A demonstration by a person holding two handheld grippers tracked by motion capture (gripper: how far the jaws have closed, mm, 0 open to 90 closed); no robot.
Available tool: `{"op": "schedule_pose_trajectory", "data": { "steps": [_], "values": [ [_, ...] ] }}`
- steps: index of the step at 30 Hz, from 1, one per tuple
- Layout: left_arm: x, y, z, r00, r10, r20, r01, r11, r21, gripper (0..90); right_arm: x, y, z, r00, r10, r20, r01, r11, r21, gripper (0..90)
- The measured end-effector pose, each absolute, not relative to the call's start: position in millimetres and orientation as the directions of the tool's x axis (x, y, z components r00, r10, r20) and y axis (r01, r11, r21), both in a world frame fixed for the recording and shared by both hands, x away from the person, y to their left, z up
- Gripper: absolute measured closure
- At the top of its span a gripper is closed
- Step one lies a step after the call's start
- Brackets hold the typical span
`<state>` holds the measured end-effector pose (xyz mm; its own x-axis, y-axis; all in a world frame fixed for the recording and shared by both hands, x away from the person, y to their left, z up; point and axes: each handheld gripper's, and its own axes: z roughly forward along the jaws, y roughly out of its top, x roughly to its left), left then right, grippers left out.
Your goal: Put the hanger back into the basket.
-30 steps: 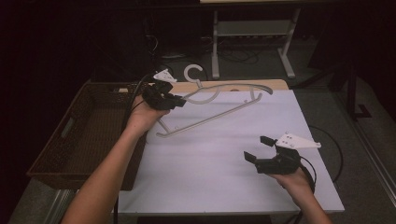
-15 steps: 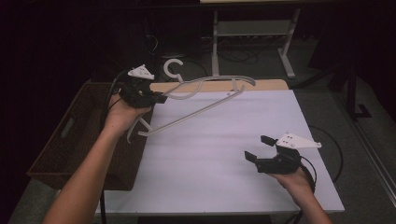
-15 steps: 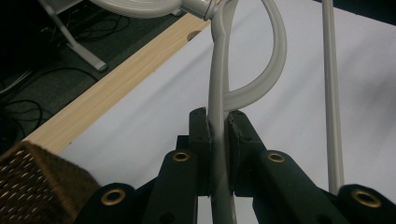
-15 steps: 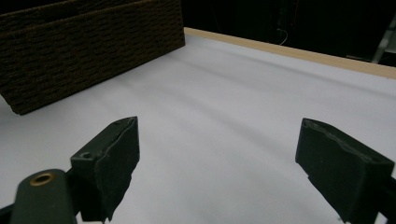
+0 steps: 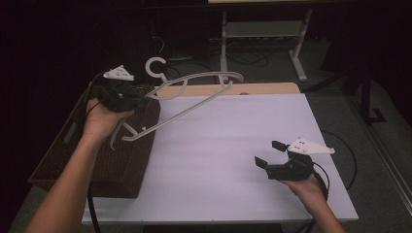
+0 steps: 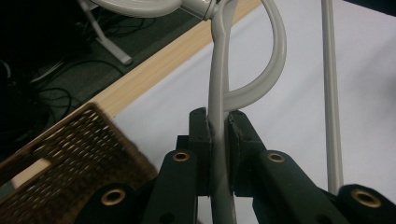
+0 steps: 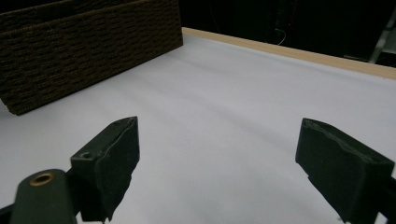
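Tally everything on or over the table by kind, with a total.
Pale grey plastic clothes hanger, clamped in the left tool: 1
Dark brown woven wicker basket at the table's left edge: 1
Black two-jaw handheld tools, the left one and the right tool, whose jaws stand apart with nothing between them: 2
Total: 4

I held the left gripper (image 5: 127, 98) raised at far left, jaws clamped together; my right gripper (image 5: 272, 154) sat low at right, jaws spread wide.
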<state>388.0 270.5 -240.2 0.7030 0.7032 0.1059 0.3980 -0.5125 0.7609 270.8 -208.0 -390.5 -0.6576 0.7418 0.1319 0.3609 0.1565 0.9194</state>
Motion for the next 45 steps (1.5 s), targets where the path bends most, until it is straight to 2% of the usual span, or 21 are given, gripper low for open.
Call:
{"op": "schedule_pose_trajectory", "data": {
  "steps": [20, 45],
  "values": [
    [365, 357, -230, 0.600, 0.790, 0.125, 0.437, -0.454, 0.776, 82.2, 272, -209, -390, -0.652, 0.747, 0.131, 0.358, 0.152, 0.921, 13.0],
    [338, 462, -241, 0.452, 0.882, 0.136, 0.495, -0.375, 0.784, 82.1, 273, -208, -390, -0.645, 0.753, 0.129, 0.359, 0.150, 0.921, 13.1]
  ]
}}
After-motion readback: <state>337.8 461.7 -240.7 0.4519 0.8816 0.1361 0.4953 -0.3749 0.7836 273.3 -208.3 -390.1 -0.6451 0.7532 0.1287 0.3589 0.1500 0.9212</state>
